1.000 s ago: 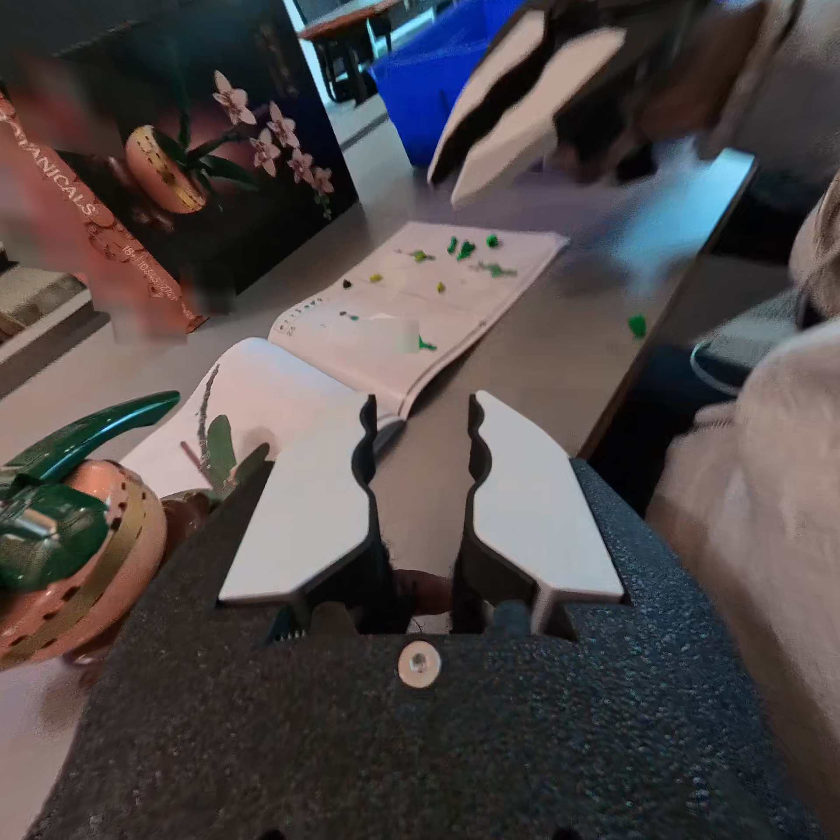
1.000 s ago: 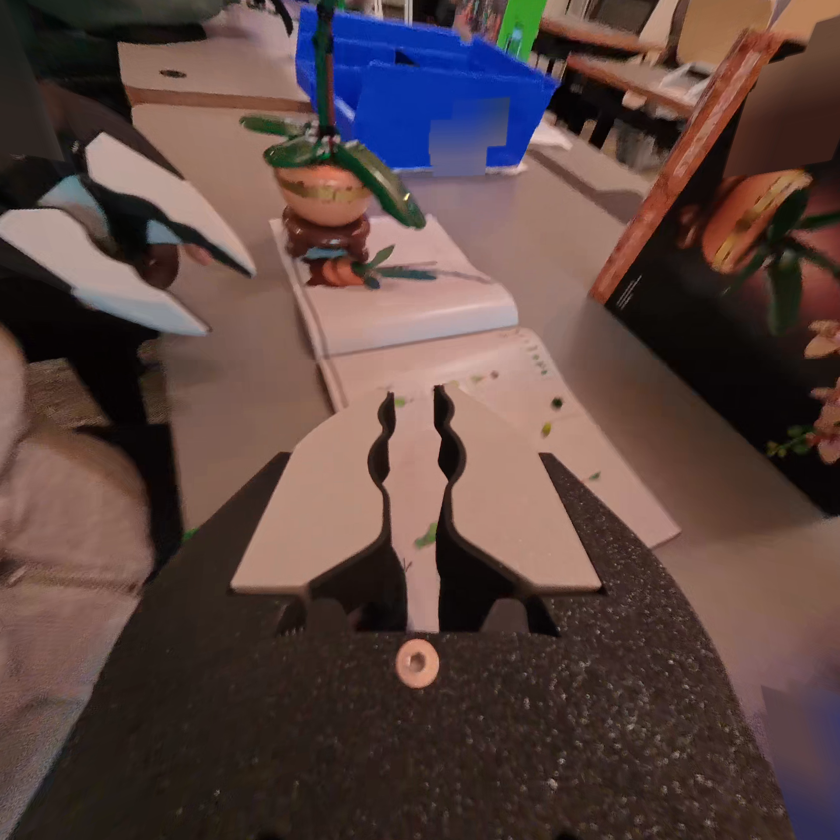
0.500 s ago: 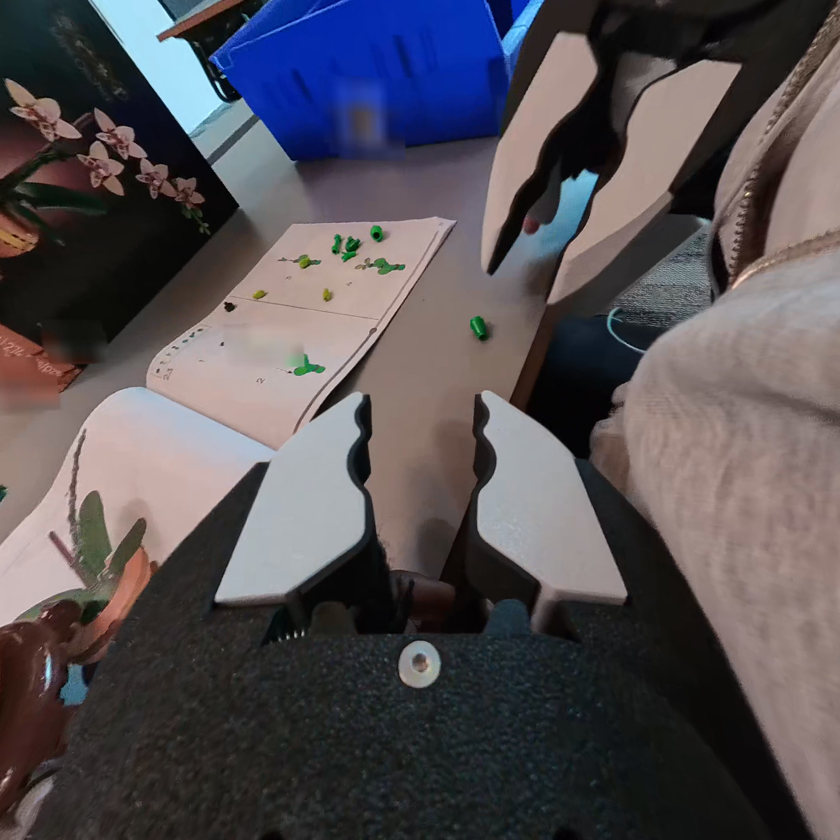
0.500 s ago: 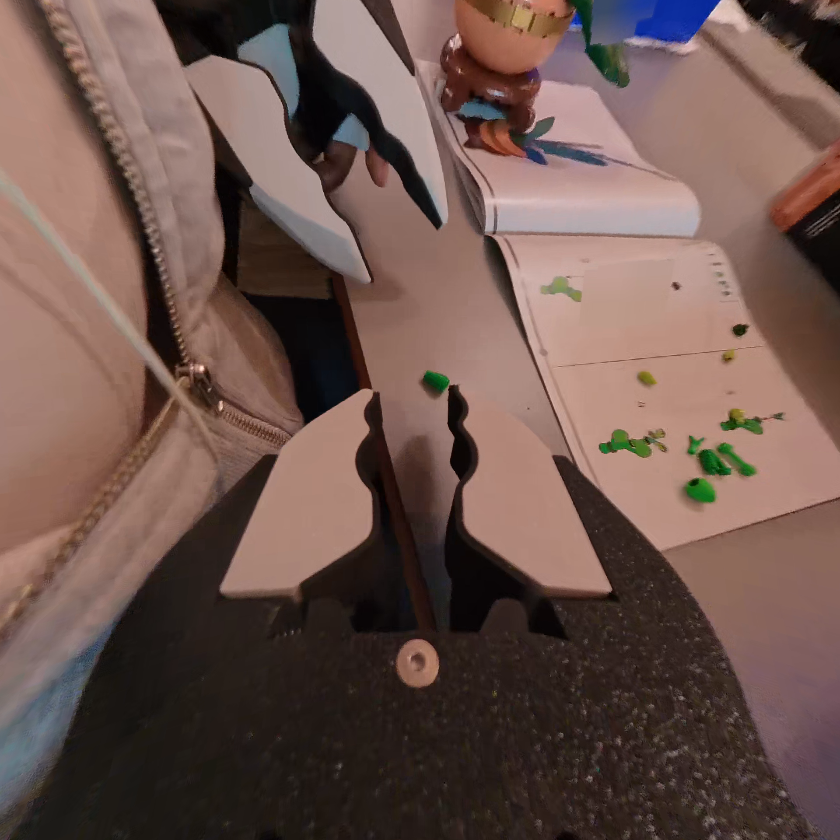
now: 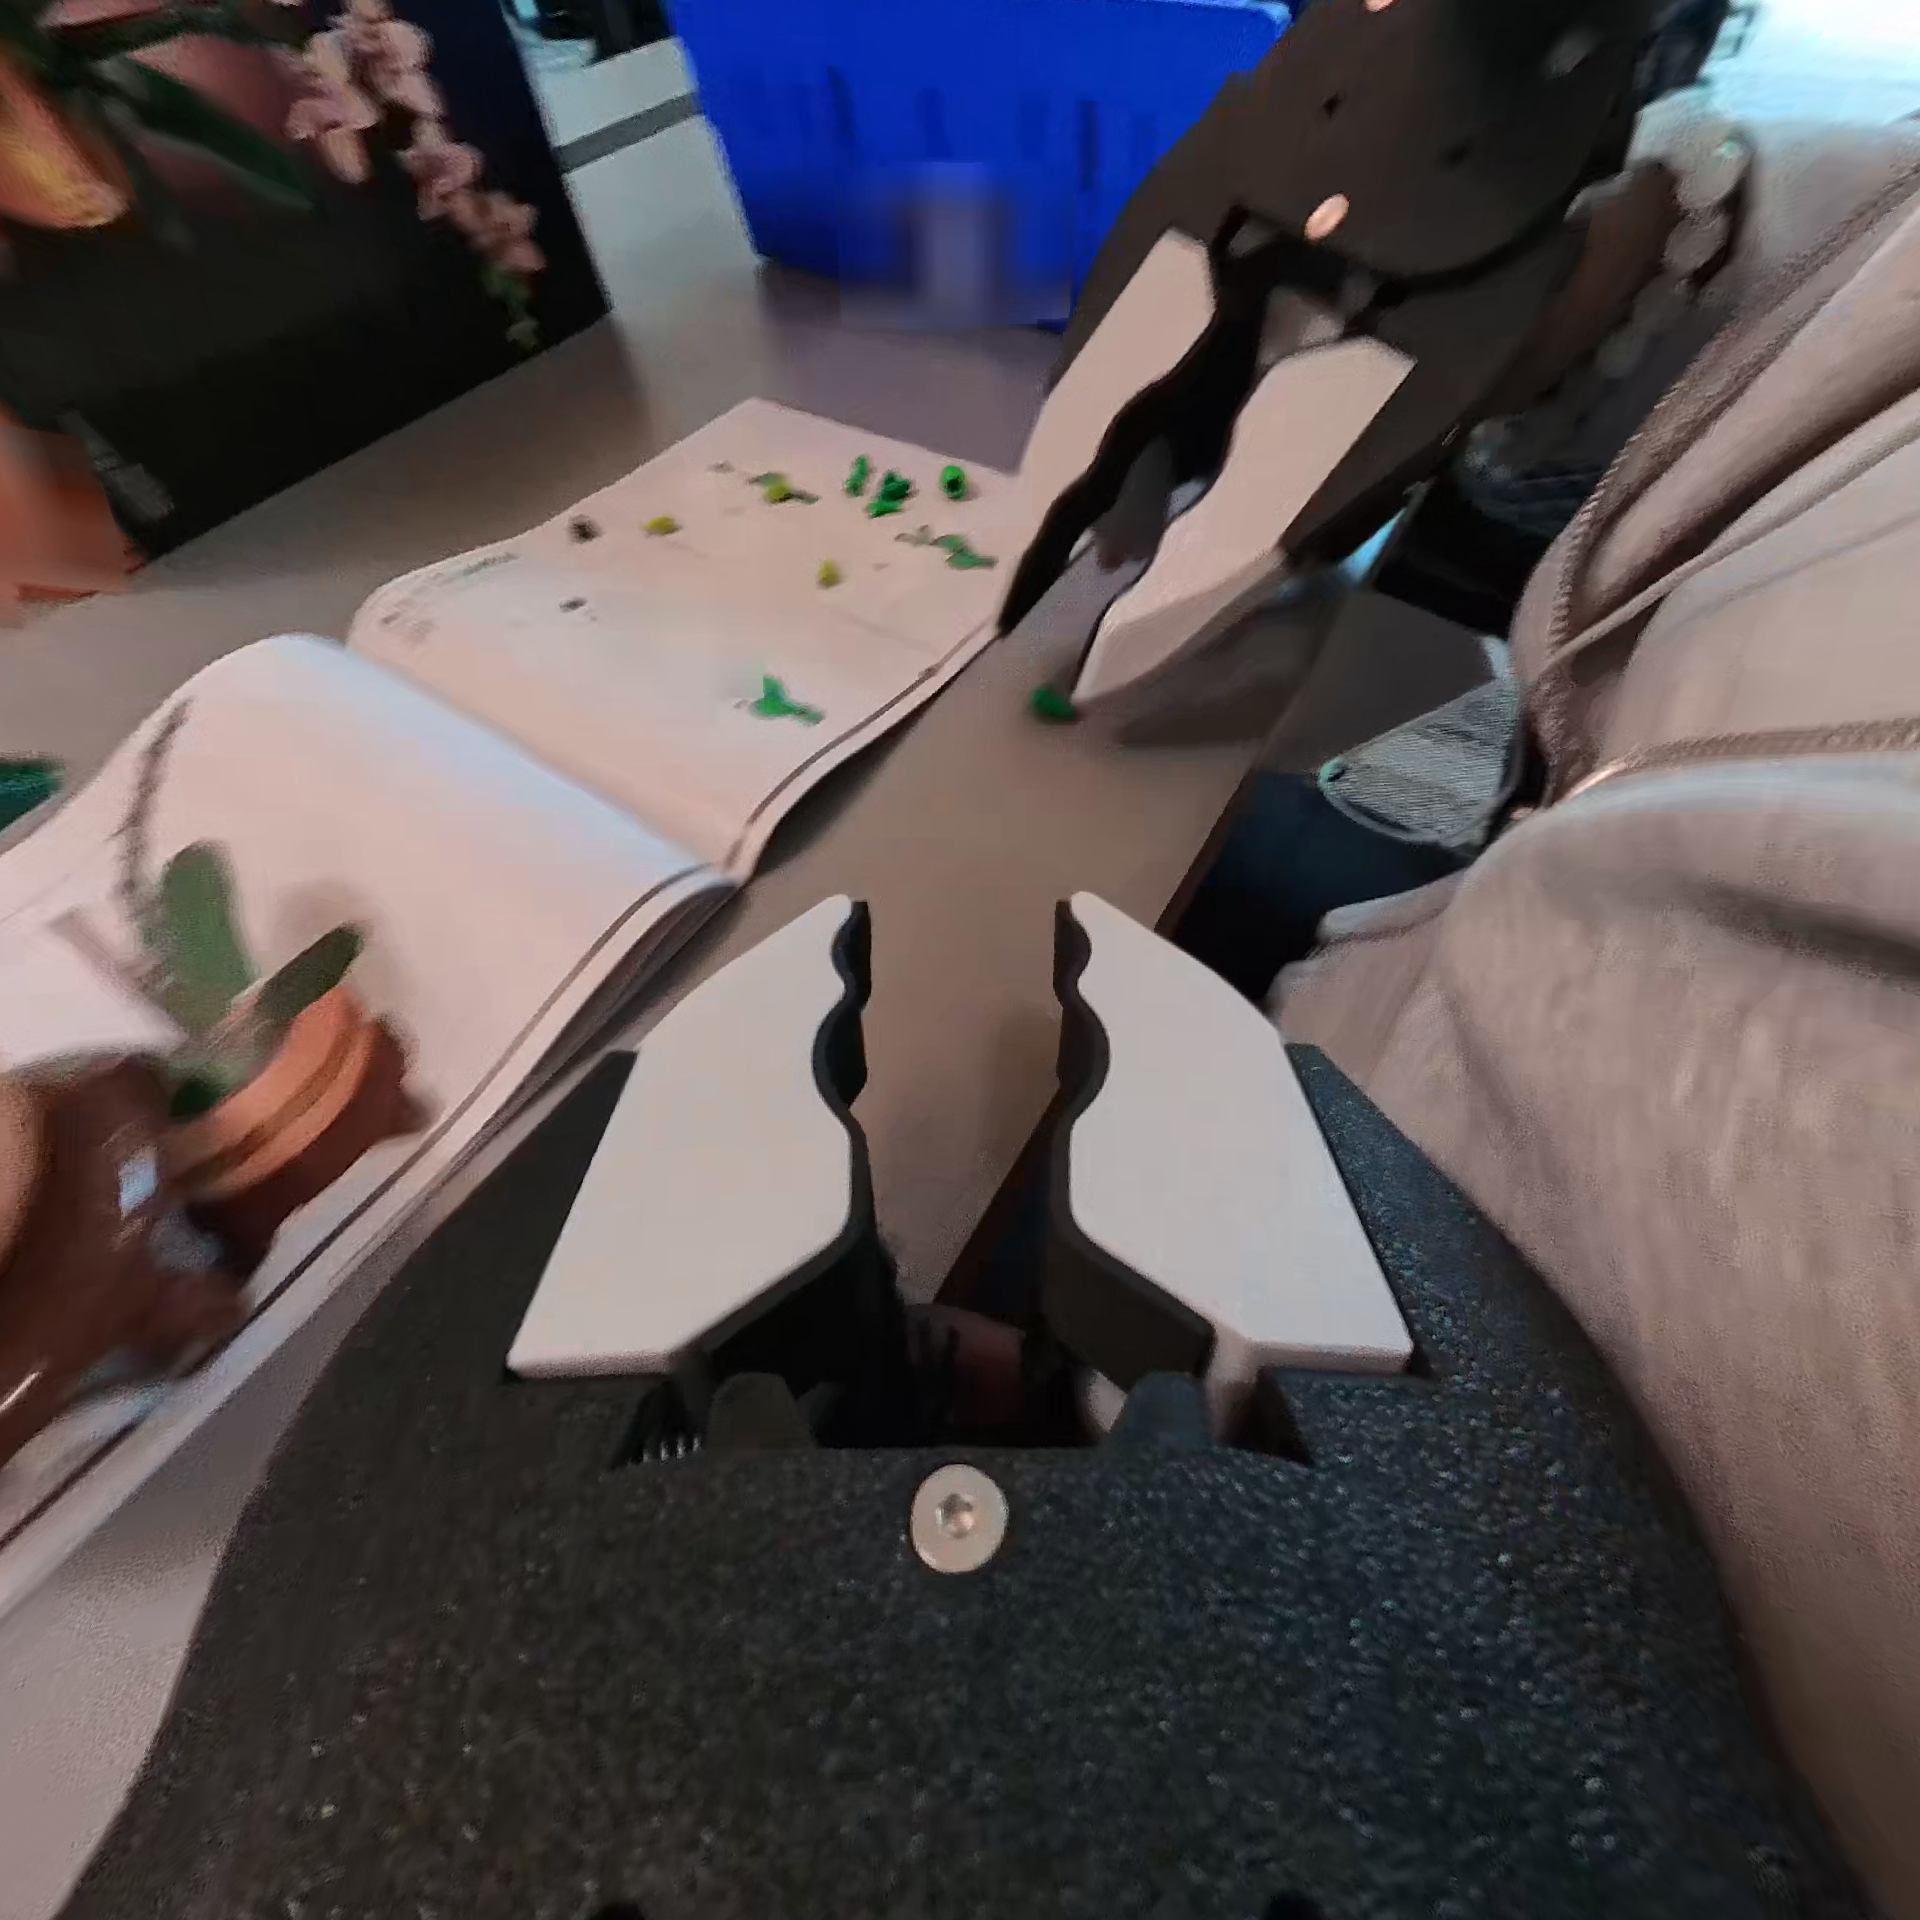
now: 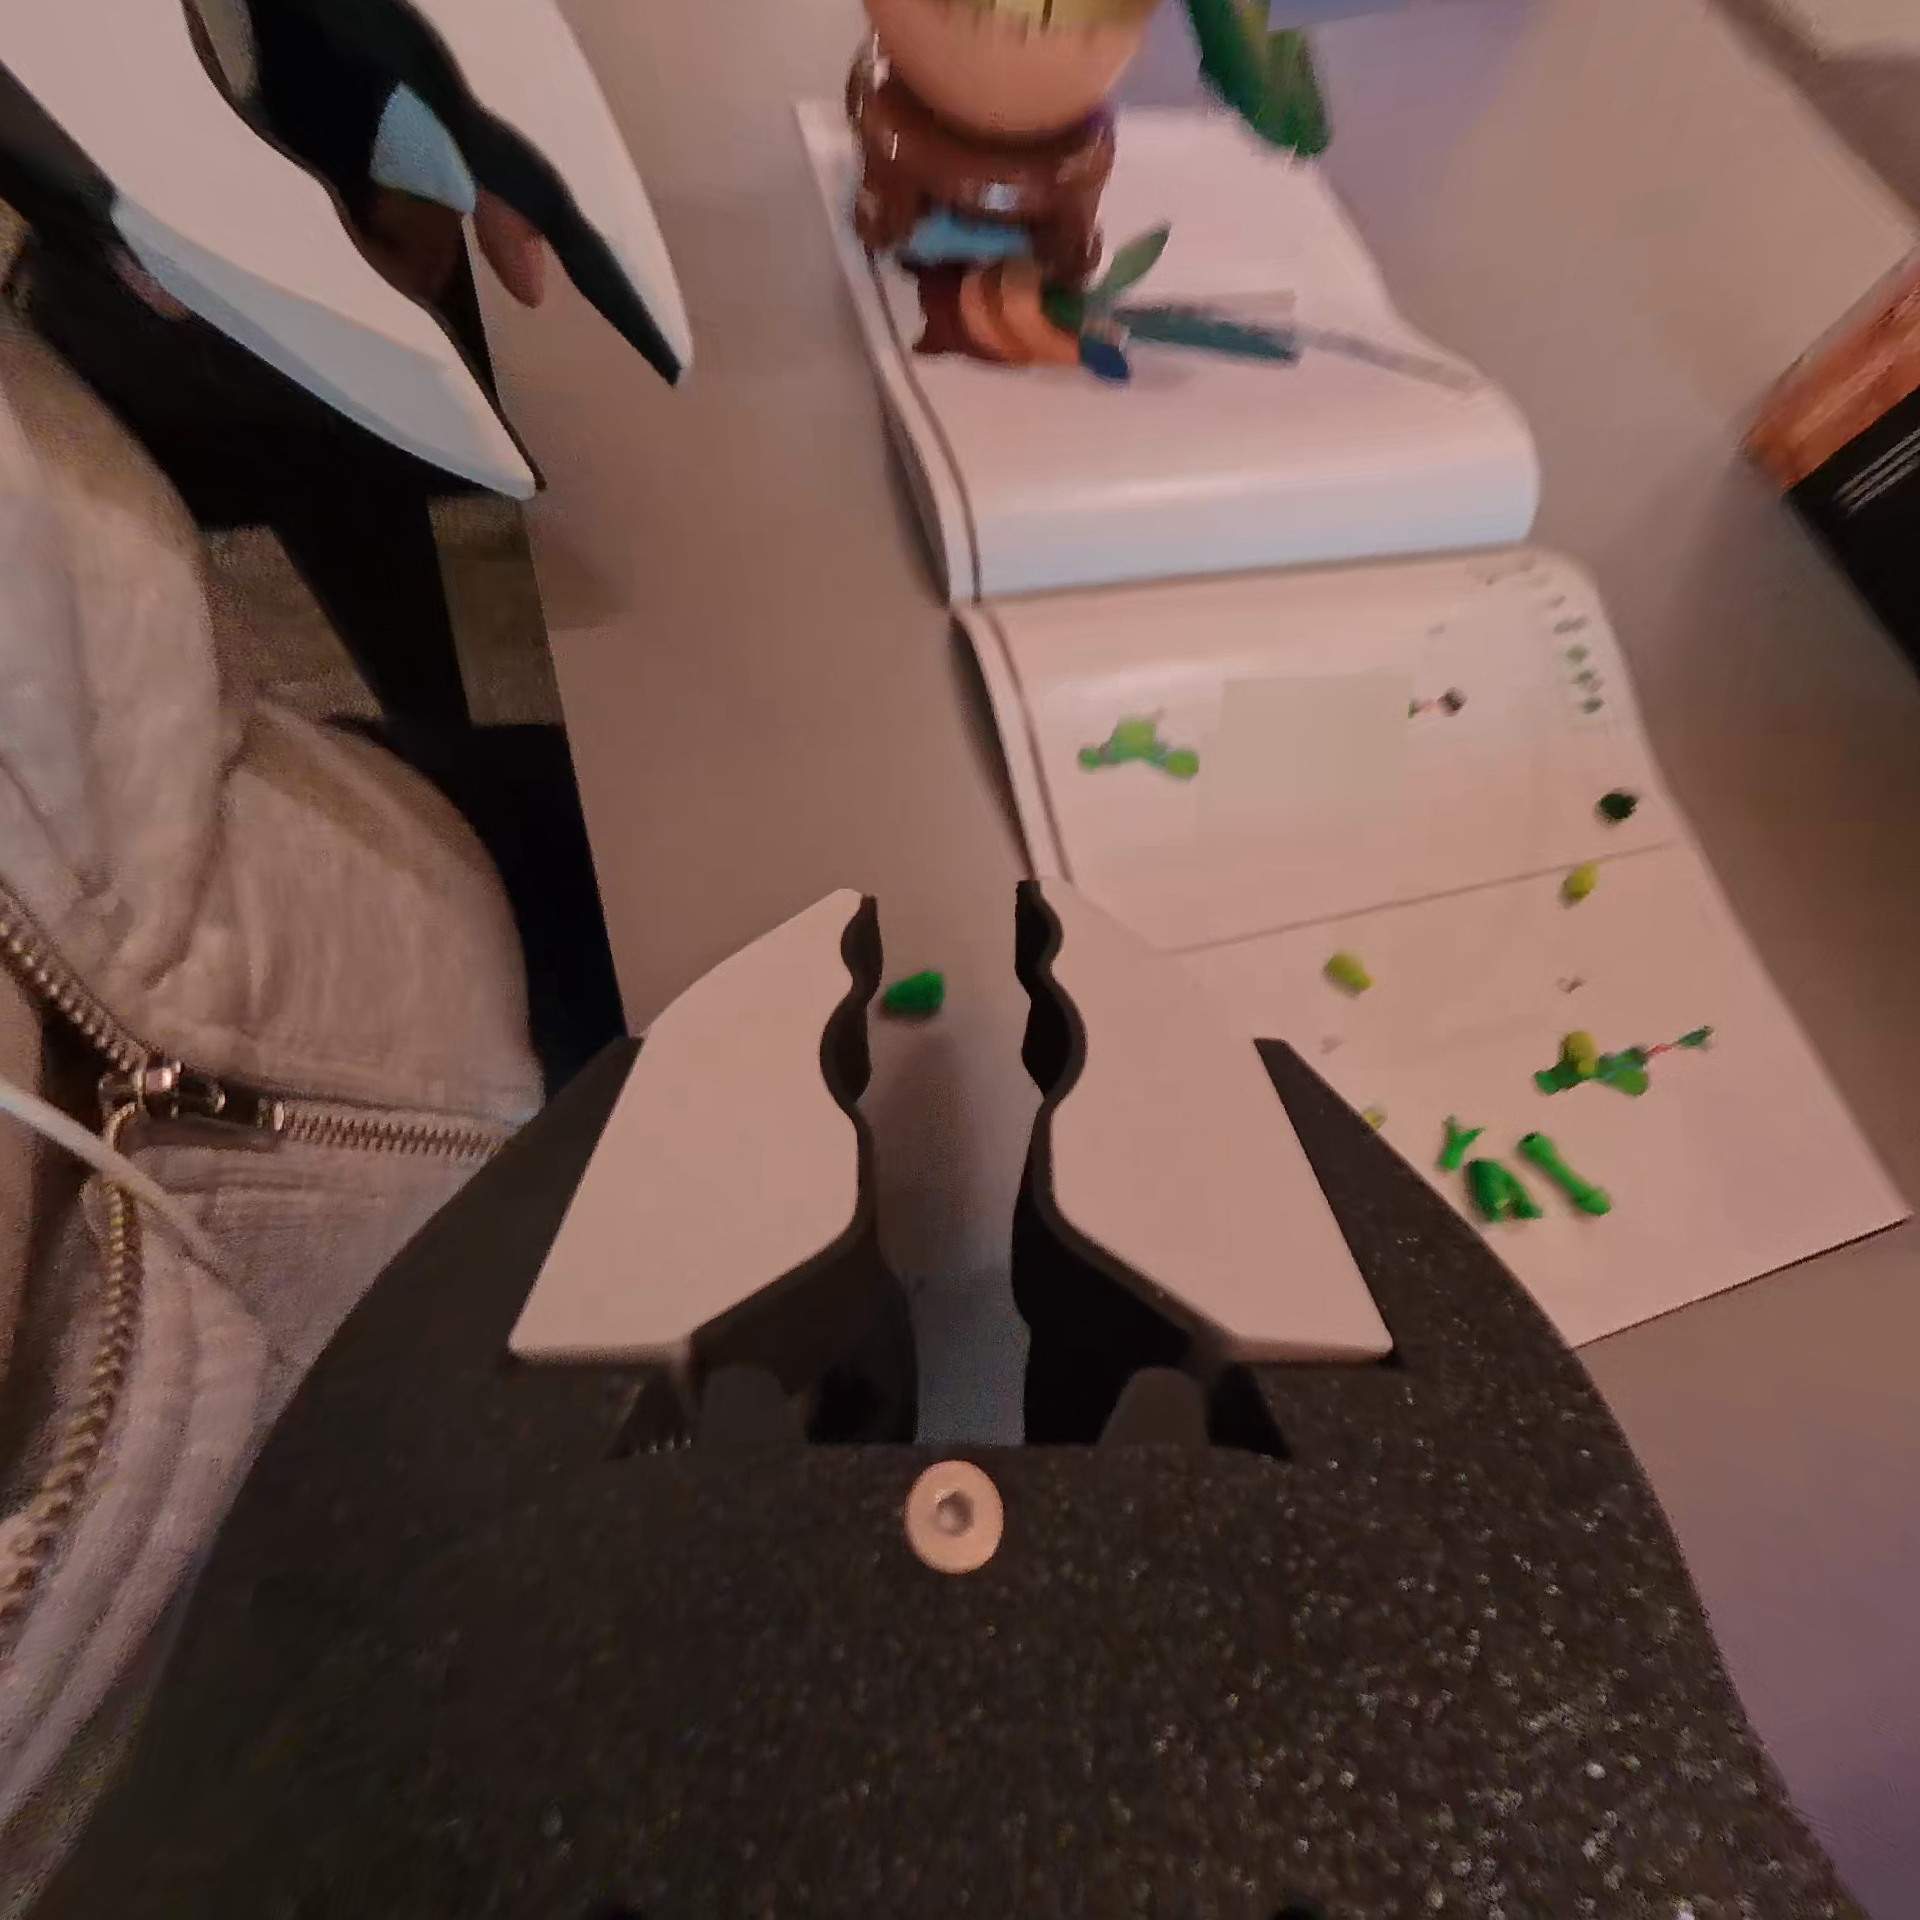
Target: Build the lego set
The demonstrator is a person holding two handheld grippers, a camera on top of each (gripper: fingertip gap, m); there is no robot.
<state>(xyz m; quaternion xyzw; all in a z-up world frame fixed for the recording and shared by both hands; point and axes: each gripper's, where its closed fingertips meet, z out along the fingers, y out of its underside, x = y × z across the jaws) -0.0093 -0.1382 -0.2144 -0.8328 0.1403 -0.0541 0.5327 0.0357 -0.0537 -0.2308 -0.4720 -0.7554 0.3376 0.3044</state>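
A small loose green piece [image 6: 914,992] lies on the grey table near its front edge, beside the booklet. My right gripper [image 6: 943,896] is open, low over the table, and the piece sits between its fingers, close to the left one. In the left wrist view the right gripper [image 5: 1044,665] tips down with the green piece [image 5: 1051,704] at its tips. My left gripper [image 5: 961,914] is open and empty, hovering over the table edge; it also shows in the right wrist view [image 6: 603,426]. The part-built plant pot model [image 6: 987,135] stands on the booklet.
An open instruction booklet [image 6: 1195,488] carries several green pieces [image 6: 1496,1184] on its right page [image 5: 665,644]. The set's dark box [image 5: 208,270] and a blue bin [image 5: 935,135] stand behind. The person's beige jacket [image 5: 1662,1039] is close beside the table edge. The left gripper's tips are roughly 10 cm from the right gripper's.
My right gripper has come down towards the table and forward, so the loose green piece now lies between its fingers. The left gripper has swung slightly; both stay open.
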